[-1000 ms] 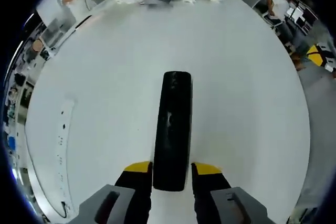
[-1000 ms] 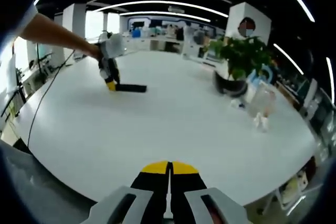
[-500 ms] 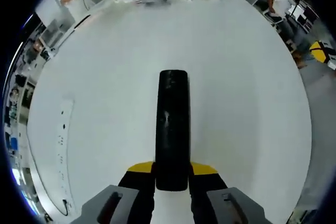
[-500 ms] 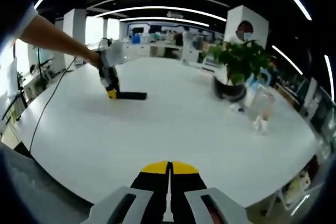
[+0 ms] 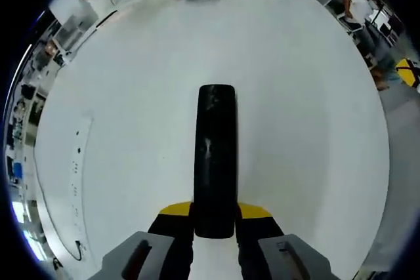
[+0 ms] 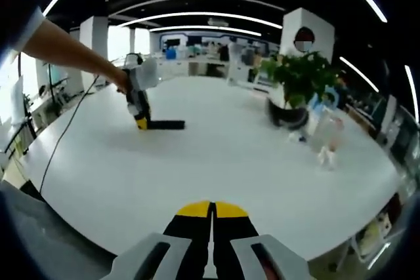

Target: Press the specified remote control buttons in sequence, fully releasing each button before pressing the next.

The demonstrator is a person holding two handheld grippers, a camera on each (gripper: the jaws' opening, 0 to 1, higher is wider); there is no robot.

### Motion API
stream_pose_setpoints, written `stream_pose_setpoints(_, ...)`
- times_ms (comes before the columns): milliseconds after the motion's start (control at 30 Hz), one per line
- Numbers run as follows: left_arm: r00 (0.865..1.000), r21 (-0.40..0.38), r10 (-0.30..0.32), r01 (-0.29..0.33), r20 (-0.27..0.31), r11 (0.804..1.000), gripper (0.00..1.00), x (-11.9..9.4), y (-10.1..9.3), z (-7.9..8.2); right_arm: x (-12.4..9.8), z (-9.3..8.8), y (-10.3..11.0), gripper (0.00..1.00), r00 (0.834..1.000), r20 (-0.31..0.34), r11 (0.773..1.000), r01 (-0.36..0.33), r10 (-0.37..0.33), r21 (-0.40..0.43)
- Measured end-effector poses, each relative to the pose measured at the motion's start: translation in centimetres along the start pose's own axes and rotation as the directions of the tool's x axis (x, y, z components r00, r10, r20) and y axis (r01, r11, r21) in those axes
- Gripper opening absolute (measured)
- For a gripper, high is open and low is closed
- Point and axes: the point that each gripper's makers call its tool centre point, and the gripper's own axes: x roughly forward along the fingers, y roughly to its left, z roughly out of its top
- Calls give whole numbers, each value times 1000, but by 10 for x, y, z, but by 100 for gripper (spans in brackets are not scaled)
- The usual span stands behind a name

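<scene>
A long black remote control (image 5: 214,159) lies on the white table (image 5: 131,96), pointing away from the camera. My left gripper (image 5: 214,218) has its yellow-tipped jaws closed on the remote's near end. In the right gripper view the same remote (image 6: 165,124) appears small at the far left of the table, with the left gripper (image 6: 139,121) on its end and a person's arm (image 6: 72,47) behind it. My right gripper (image 6: 211,213) hovers over the near table edge, jaws pressed together with nothing between them.
A potted plant (image 6: 298,83) and a clear bottle (image 6: 327,132) stand at the table's right side. A cable (image 6: 62,136) trails off the left edge. A white power strip (image 5: 77,168) lies along the table's left rim. Office desks fill the background.
The left gripper's jaws closed from either side of the remote onto its near end. The right gripper stayed still and shut.
</scene>
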Motion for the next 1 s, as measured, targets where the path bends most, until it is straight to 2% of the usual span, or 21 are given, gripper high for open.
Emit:
stream_pose_setpoints(233, 1000, -19, -2, 1, -16, 1000, 23, 0, -11, -2, 0, -2, 1, 0, 1000, -11, 1000, 4, -4, -20)
stream_pose_setpoints(467, 997, -17, 16, -17, -70, 1000, 23, 0, -23, -3, 0, 0, 0, 0, 1000, -2, 1000, -2, 2, -4)
stream_pose_setpoints(600, 996, -26, 19, -21, -88, 999, 23, -2, -29, -5, 1, -3, 1, 0, 1000, -20, 1000, 2, -2, -17)
stream_pose_setpoints(733, 994, -1, 52, -52, -93, 999, 23, -3, -33, -5, 0, -1, 0, 0, 1000, -8, 1000, 3, -3, -5)
stream_pose_setpoints(1000, 991, -14, 37, -39, -126, 999, 23, -3, -47, -10, 1, -3, 3, 0, 1000, -16, 1000, -10, 9, -16)
